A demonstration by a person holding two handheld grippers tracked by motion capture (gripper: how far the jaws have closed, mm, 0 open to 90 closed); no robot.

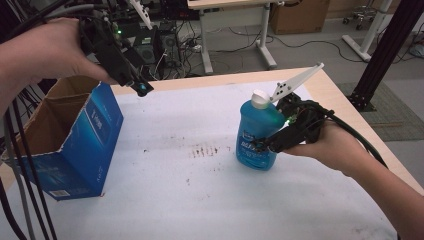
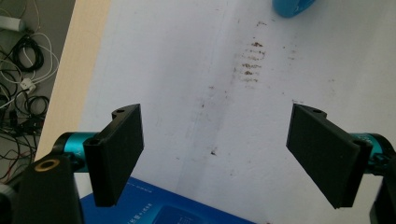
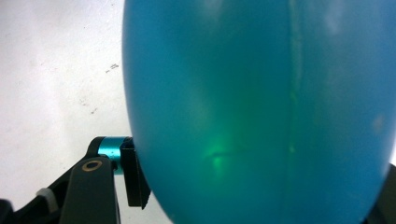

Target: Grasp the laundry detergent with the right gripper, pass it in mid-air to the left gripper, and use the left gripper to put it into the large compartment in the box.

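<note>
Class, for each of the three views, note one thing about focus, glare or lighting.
High view: even room light, sharp; the blue bottle shows a green glow. Left gripper view: jaws and stained table crisp. Right gripper view: the bottle so close that it blurs, with a green reflection.

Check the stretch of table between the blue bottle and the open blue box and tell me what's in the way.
Nothing visible blocks it. Between the blue bottle and the open blue box the white table cover carries only brown stains. The left hand-held gripper hangs open above the box's near corner, off the table.
</note>
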